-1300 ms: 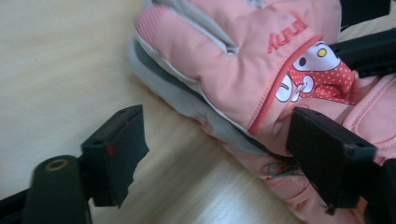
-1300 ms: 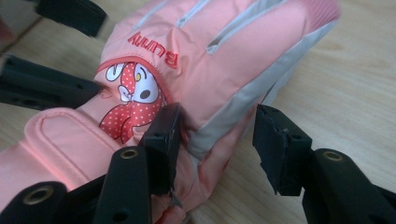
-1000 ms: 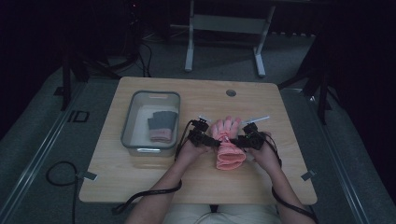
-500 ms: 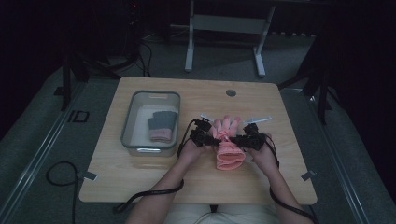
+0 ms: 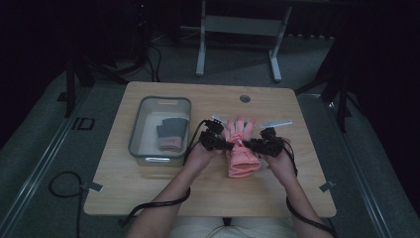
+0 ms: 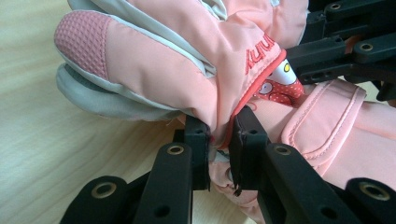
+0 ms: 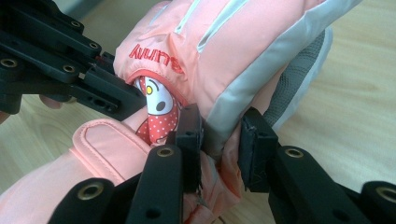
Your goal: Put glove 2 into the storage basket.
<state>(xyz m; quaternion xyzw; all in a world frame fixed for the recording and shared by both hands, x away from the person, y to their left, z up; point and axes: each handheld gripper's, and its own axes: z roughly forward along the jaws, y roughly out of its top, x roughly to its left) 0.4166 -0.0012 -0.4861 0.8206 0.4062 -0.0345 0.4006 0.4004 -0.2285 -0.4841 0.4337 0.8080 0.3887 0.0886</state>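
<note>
Pink glove (image 5: 241,148) lies between both tools; left tool (image 6: 219,149) and right tool (image 7: 219,140) each pinch its edge.

I cannot read the glove's (image 6: 187,60) red lettering; my left gripper view cuts off its cuff. From above, the dark item in the bin (image 5: 134,130) is too small to identify.
</note>
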